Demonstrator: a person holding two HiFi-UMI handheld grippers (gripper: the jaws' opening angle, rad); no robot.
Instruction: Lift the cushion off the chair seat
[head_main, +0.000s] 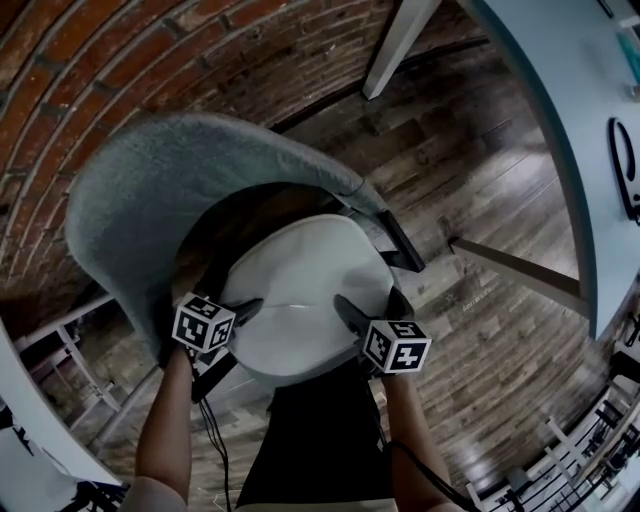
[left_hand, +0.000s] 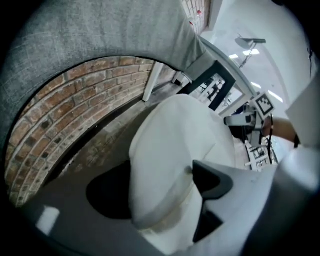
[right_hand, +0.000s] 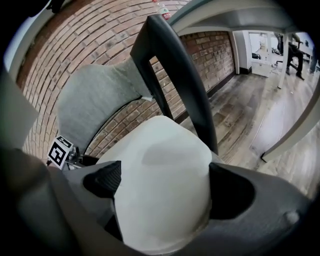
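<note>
Beside a red-brick wall (head_main: 100, 50), the white rounded cushion (head_main: 300, 290), probably soft and light, lies on the seat of the grey fabric chair (head_main: 130, 190), its front rim, the natural hold, clamped by the left gripper (head_main: 240, 312) and the right gripper (head_main: 348, 312).

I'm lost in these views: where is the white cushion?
In the head view the white cushion is at centre, just below the grey chair back, its near edge pinched by the left tongs and right tongs.
</note>
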